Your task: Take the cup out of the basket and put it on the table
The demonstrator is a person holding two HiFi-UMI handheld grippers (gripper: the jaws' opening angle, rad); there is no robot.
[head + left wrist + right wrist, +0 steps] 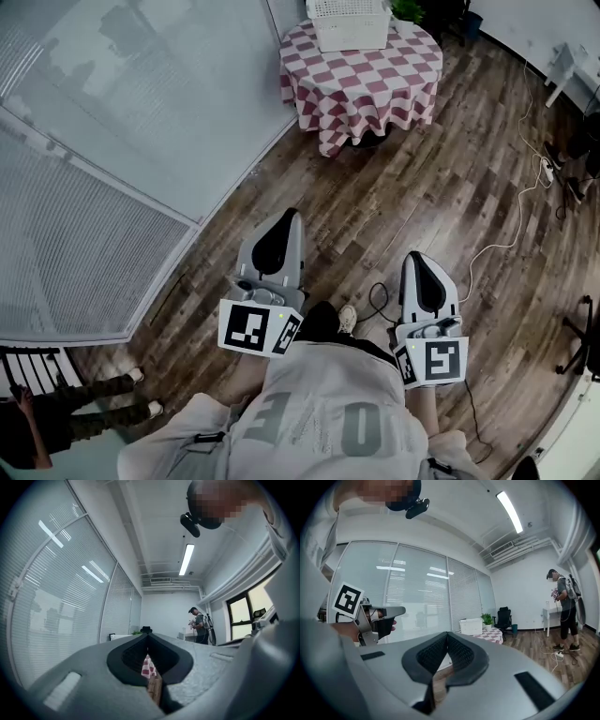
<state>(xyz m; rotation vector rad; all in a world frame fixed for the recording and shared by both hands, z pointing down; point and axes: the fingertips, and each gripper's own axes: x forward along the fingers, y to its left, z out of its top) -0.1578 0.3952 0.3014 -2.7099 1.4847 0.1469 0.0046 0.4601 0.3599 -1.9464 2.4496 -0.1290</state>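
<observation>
A white slatted basket [349,23] stands on a round table [375,80] with a red-and-white checked cloth, at the far end of the room. No cup shows in any view. Both grippers are held close to the person's body, well short of the table. My left gripper [289,217] is shut with nothing in it; in the left gripper view its jaws [146,634] meet, and a strip of checked cloth [148,666] shows below them. My right gripper [418,258] is shut and holds nothing too; past its jaws [447,633] I see the basket [470,626].
A glass partition with blinds [112,141] runs along the left. A white cable [511,225] and power strip [547,169] lie on the wood floor at the right. Another person [565,611] stands by a white desk. An office chair [504,618] and plant [408,9] sit behind the table.
</observation>
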